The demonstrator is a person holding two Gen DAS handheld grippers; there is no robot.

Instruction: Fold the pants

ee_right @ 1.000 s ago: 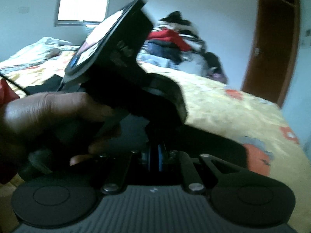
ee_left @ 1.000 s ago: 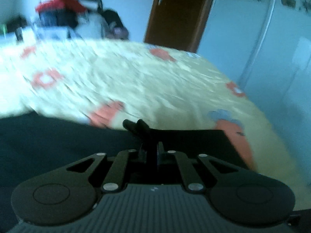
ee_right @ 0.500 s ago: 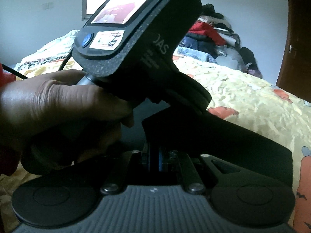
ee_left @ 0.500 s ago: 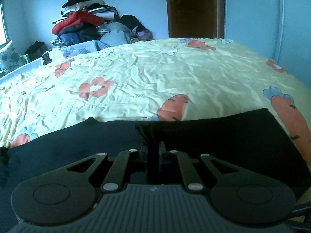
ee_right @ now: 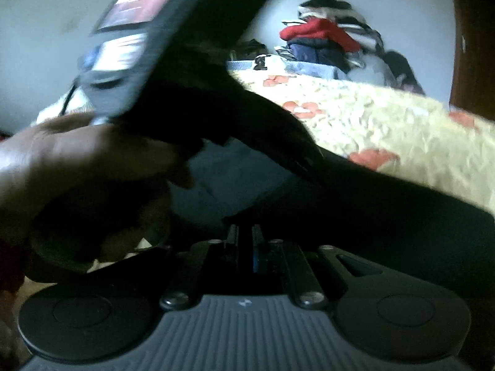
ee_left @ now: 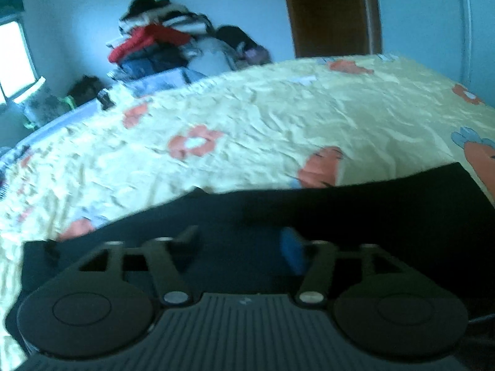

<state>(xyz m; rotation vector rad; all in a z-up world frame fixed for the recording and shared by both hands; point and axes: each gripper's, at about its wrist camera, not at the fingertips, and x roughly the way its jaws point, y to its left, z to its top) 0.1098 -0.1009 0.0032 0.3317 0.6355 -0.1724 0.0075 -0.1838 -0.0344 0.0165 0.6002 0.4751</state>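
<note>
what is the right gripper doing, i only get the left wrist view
Observer: The right gripper is shut on the pants, pinching an edge of the black fabric.
Operator: how near is it to my left one
Observer: Right beside it. The body of the left gripper, whose jaws have just been opening with the pants below them unpinched, fills the upper left of the right wrist view.
Operator: who is holding mine
Observer: A bare hand is wrapped around its handle.
</note>
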